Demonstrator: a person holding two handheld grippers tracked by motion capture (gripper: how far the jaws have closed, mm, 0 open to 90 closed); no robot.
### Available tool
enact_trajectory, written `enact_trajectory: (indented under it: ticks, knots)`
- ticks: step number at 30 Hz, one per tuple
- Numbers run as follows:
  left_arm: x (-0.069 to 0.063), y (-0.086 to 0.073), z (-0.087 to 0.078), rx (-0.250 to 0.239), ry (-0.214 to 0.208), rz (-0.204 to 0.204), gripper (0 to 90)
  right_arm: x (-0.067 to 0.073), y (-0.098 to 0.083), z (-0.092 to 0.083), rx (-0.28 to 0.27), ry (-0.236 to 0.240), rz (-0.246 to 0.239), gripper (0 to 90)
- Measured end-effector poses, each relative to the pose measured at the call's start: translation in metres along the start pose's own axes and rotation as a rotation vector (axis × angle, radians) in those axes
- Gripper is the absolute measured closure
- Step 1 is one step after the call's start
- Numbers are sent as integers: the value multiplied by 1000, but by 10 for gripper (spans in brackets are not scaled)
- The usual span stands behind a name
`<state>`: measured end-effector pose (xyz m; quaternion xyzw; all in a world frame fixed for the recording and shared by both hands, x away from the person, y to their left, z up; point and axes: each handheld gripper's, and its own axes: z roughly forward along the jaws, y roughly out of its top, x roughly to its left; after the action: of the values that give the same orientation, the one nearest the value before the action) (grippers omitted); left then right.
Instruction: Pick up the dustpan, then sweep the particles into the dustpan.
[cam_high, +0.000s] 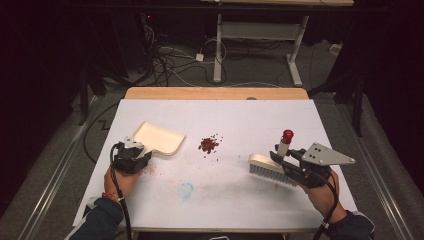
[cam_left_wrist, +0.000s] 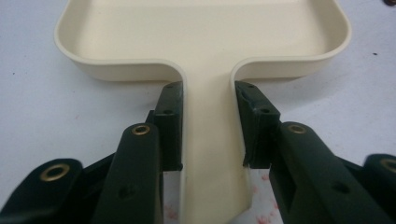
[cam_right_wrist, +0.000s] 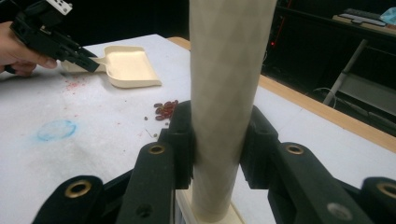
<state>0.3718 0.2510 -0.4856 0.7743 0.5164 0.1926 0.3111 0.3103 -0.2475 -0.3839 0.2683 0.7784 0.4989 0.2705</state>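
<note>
A cream dustpan (cam_high: 159, 136) lies flat on the white table cover at the left. My left gripper (cam_high: 146, 150) is shut on its handle (cam_left_wrist: 208, 140), and in the left gripper view the pads (cam_left_wrist: 170, 116) press both sides of it. A small pile of dark red beans (cam_high: 209, 144) sits mid-table, also seen in the right gripper view (cam_right_wrist: 166, 110). At the right, my right gripper (cam_high: 283, 158) is shut on the upright cream handle (cam_right_wrist: 229, 70) of a hand brush (cam_high: 267, 168) with a red tip (cam_high: 288, 134). The brush's bristles rest on the table.
A blue ring stain (cam_high: 185, 190) and pink smudges (cam_high: 151, 171) mark the white cover (cam_high: 240, 115). The wooden table edge (cam_high: 215, 93) runs along the back. Beyond it are cables and a desk frame (cam_high: 218, 50) on the dark floor.
</note>
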Motion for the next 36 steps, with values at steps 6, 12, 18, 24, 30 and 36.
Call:
enact_trajectory:
  ticks: [6, 12, 18, 24, 30, 36]
  knots:
    - [2, 1, -15, -32, -24, 23, 639, -1, -1, 1, 1, -8, 4, 702]
    - [2, 1, -25, -55, -34, 38, 639, -1, -3, 1, 5, -15, 8, 702]
    - [-7, 0, -28, -10, -54, 116, 639, 0, -4, 0, 6, -29, 7, 702]
    - [-15, -2, -37, -16, -88, 144, 639, -2, -5, 3, 6, -25, 8, 703]
    - [-26, -11, -54, 3, -133, 177, 639, 0, -6, 6, 23, -24, 8, 703]
    - [-46, -22, -63, 41, -200, 233, 639, 2, -10, 10, 43, -23, 9, 702]
